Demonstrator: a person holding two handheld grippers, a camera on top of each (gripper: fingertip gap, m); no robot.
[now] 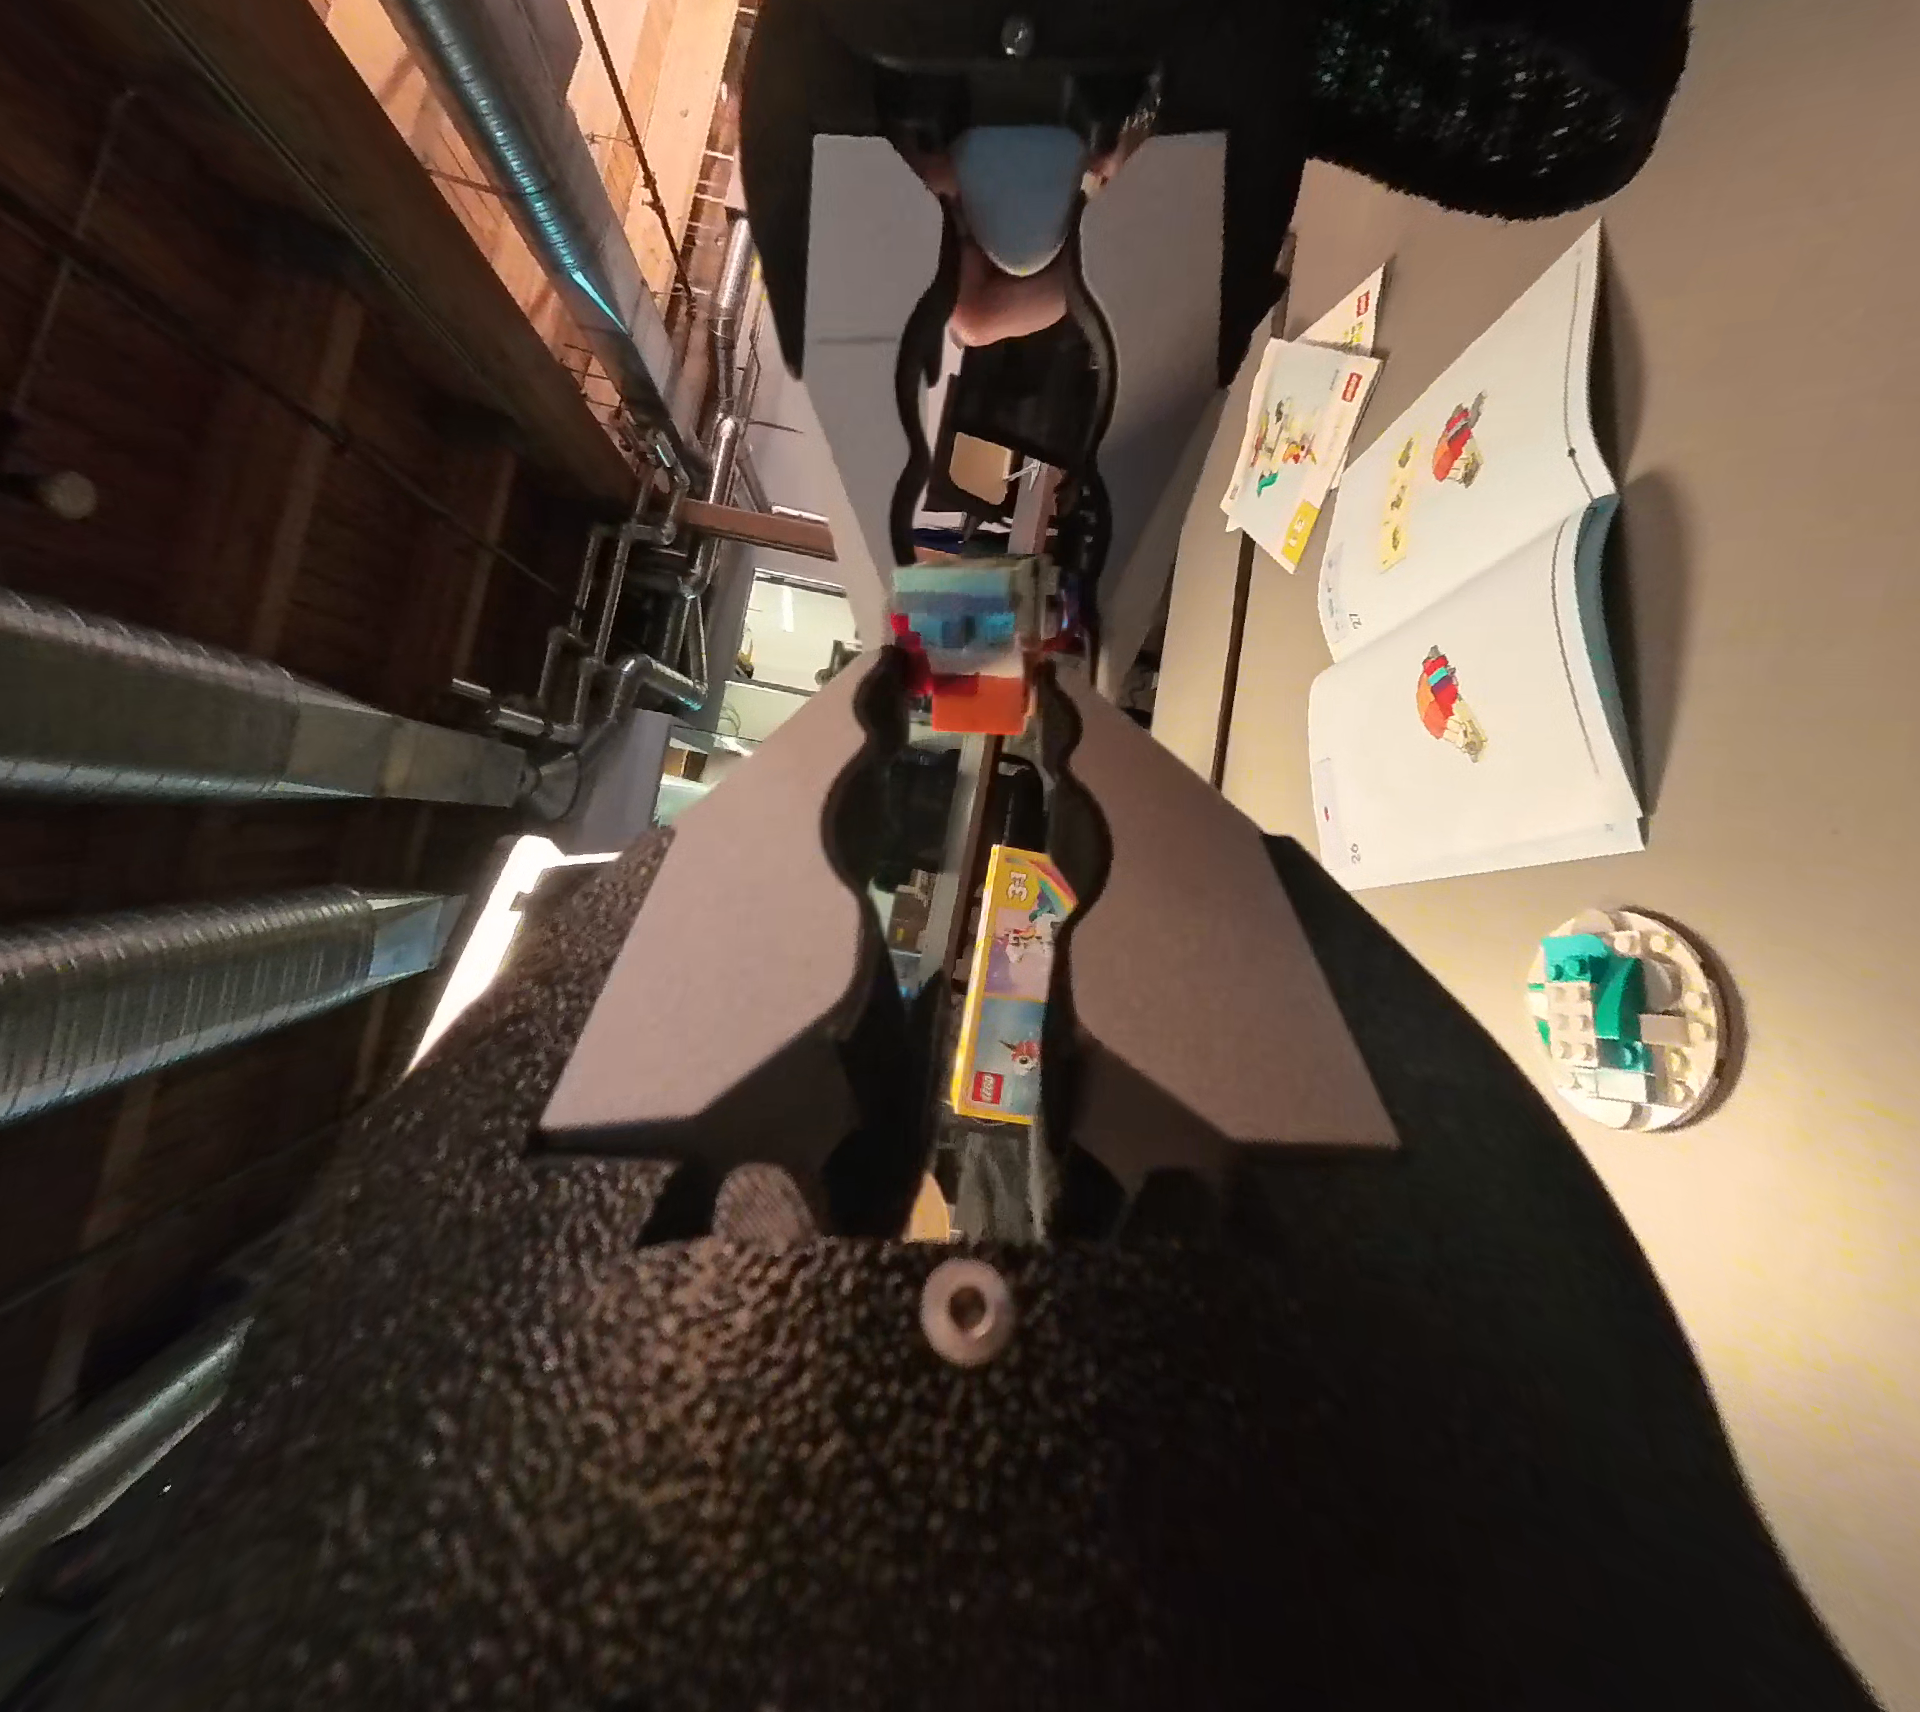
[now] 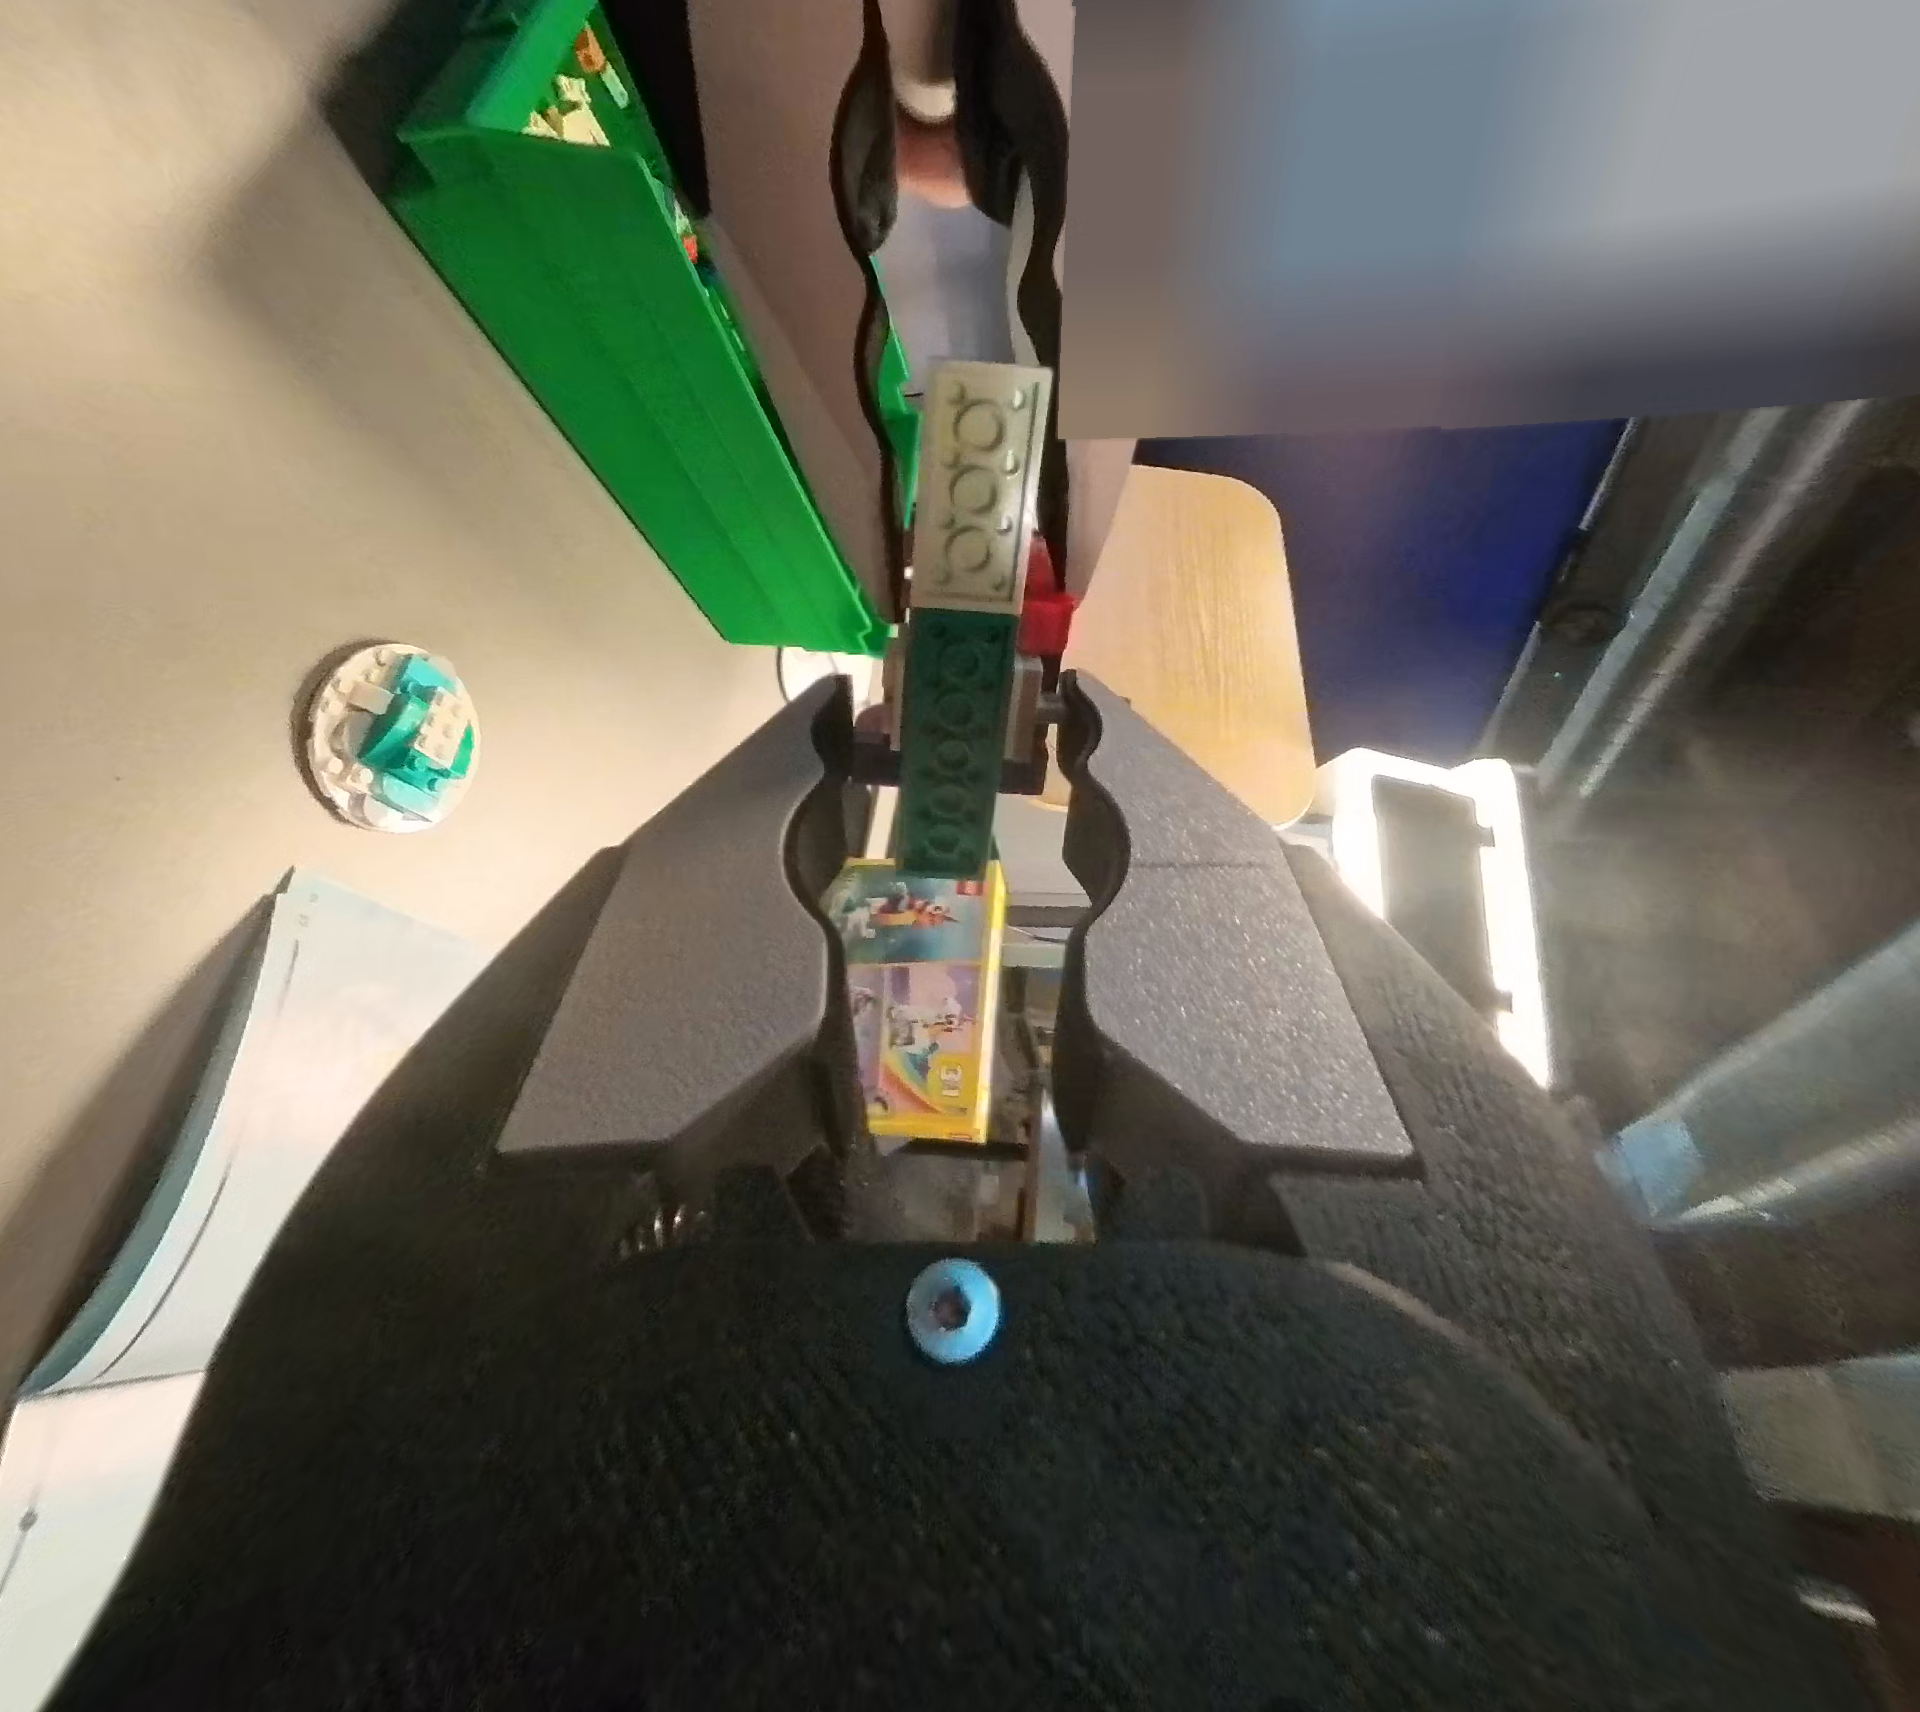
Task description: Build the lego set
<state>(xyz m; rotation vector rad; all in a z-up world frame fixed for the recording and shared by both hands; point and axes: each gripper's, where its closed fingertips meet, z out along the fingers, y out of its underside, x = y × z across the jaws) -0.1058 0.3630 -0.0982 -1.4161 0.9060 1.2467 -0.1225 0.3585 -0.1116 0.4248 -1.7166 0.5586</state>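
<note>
I hold one small lego build between both grippers, up in the air above the table. In the left wrist view the build (image 1: 966, 644) shows light blue, red and orange bricks. My left gripper (image 1: 966, 680) is shut on its near end. The right gripper (image 1: 982, 556) comes in from the top and meets it tip to tip. In the right wrist view the build shows a dark green plate (image 2: 951, 748) joined to a tan plate (image 2: 982, 488), undersides facing me. My right gripper (image 2: 951, 712) is shut on the green end. The left gripper (image 2: 966, 519) closes on the tan end.
A round white base with a teal and white build (image 1: 1631, 1018) lies on the beige table (image 1: 1766, 415); it also shows in the right wrist view (image 2: 390, 732). An open instruction booklet (image 1: 1475, 571), leaflets (image 1: 1309, 436), the yellow lego box (image 2: 935, 1008) and a green parts tray (image 2: 582, 291) lie around. The grippers are tip to tip, or close to it.
</note>
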